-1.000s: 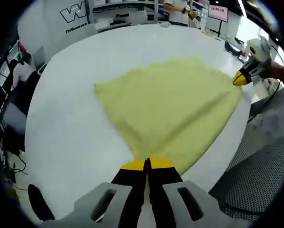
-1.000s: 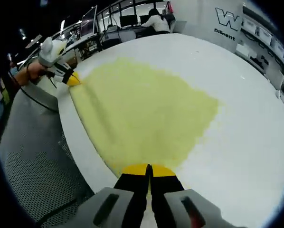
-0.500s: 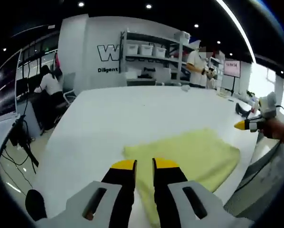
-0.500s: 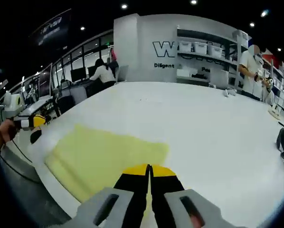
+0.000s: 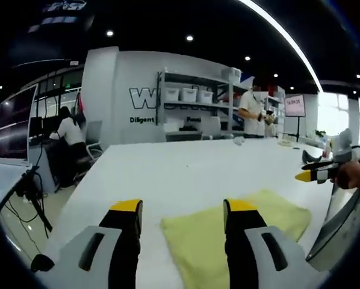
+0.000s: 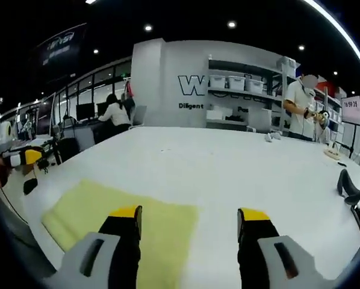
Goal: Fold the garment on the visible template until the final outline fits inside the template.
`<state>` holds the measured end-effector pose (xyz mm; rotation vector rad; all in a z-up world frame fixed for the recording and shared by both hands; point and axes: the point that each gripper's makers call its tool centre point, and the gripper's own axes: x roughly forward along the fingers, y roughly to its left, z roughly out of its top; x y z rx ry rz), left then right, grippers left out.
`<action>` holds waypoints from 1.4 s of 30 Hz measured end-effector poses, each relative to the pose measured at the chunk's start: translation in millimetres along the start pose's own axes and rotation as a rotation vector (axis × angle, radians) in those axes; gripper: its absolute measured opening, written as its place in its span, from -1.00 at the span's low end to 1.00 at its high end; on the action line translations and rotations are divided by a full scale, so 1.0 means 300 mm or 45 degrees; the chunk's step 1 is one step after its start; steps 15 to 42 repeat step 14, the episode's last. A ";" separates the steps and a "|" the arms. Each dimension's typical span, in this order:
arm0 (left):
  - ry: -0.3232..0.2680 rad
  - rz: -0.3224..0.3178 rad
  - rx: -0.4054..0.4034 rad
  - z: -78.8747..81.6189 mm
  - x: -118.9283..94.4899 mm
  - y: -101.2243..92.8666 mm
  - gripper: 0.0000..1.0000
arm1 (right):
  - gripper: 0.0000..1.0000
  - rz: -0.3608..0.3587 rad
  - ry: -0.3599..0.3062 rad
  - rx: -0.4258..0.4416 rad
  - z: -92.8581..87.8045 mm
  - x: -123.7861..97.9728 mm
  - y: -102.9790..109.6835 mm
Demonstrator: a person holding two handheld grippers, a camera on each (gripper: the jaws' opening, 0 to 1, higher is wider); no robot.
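Taking the yellow garment [image 5: 228, 238] as the landmark, the left gripper [image 5: 183, 208] stood at its left end, lifted off the cloth with its jaws spread wide and nothing between them, one yellow-tipped jaw out over the bare white table [image 5: 168, 165] and the other over the fabric. That looked like a release, the open jaws held clear so the cloth lay undisturbed. The garment itself lay flat on the table near the person's edge, a compact, roughly rectangular shape in both views, which suggested a fold laid down. No template outline could be made out around it, so whether it fitted inside could not be judged. At the garment's right end the right gripper [image 6: 192, 214] hung likewise above the cloth [image 6: 117, 211], jaws parted and empty, one over fabric and one over bare table [image 6: 228, 162], probably backed off to check the outline.
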<state>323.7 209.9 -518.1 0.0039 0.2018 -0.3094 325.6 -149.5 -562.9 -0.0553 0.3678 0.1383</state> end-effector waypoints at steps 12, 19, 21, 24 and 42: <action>0.004 0.086 0.034 -0.016 0.014 0.037 0.99 | 0.99 -0.159 -0.098 -0.005 0.039 -0.022 -0.113; 0.004 0.086 0.025 -0.018 0.014 0.038 0.99 | 0.99 -0.154 -0.093 0.001 0.036 -0.019 -0.109; 0.004 0.086 0.025 -0.018 0.014 0.038 0.99 | 0.99 -0.154 -0.093 0.001 0.036 -0.019 -0.109; 0.004 0.086 0.025 -0.018 0.014 0.038 0.99 | 0.99 -0.154 -0.093 0.001 0.036 -0.019 -0.109; 0.004 0.086 0.025 -0.018 0.014 0.038 0.99 | 0.99 -0.154 -0.093 0.001 0.036 -0.019 -0.109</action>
